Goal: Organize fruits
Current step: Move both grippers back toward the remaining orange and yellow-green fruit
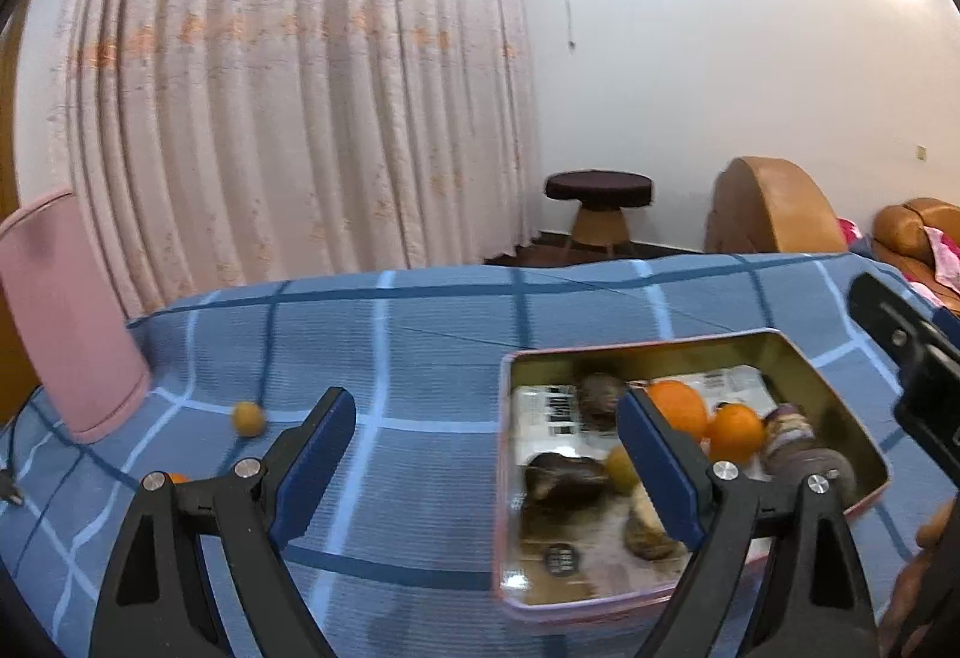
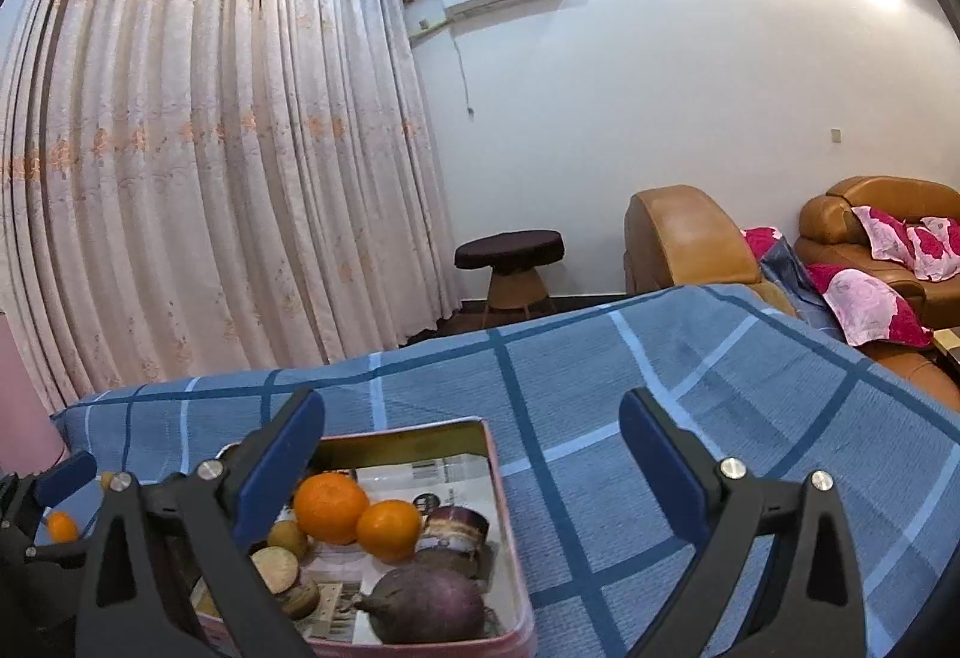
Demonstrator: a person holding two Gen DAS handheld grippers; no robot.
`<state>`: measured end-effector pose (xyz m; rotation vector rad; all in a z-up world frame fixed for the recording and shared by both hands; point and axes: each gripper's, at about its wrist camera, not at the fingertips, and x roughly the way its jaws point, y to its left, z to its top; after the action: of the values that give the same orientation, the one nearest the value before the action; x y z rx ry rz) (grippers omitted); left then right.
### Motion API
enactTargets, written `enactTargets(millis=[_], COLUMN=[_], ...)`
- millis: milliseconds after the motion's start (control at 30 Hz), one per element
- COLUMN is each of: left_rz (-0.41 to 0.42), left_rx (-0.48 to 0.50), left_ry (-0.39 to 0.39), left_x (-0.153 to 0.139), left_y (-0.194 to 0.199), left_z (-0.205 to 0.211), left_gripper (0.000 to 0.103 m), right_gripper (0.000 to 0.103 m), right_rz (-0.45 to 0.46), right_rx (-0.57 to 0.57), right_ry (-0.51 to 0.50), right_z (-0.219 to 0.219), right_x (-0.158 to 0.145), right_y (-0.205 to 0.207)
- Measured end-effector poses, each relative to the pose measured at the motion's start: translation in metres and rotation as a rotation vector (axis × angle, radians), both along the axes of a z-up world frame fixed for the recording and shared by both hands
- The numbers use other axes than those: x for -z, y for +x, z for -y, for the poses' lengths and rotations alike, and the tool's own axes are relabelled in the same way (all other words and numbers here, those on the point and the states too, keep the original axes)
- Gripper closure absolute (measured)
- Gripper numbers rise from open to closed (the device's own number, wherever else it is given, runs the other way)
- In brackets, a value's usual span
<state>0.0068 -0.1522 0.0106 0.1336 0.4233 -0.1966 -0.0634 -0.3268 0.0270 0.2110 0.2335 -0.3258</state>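
Fruits lie mostly in the tin [image 1: 840,376]; both grippers [image 1: 486,463] [image 2: 471,469] are wide, holding nothing. Next I judge: left one takes small yellow fruit [image 1: 248,418] at ten o'clock.

Blue checked tablecloth [image 2: 690,418] with dark and pale stripes; pink-walled, gold-lined tin [image 1: 840,394]; two bright oranges [image 2: 354,514]; purple-brown beet [image 2: 429,604]; pink bin [image 1: 66,316]; floral cream curtain [image 1: 288,87]; tan sofa [image 2: 684,238].

Curtain [image 1: 288,87], stool [image 1: 598,205], armchair [image 2: 684,238]
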Motion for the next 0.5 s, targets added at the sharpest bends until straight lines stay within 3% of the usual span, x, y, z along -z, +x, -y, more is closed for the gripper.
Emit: enactTargets(millis=[500], left_rz=[-0.031], left_rx=[-0.064], left_ry=[-0.005], left_x=[0.005], left_y=[-0.001], left_z=[-0.049], left_gripper=[0.013], right_gripper=[0.002], right_rz=[-0.023], right_rx=[0.023], right_ry=[0.098], right_z=[-0.013], right_x=[0.006], right_y=[-0.013])
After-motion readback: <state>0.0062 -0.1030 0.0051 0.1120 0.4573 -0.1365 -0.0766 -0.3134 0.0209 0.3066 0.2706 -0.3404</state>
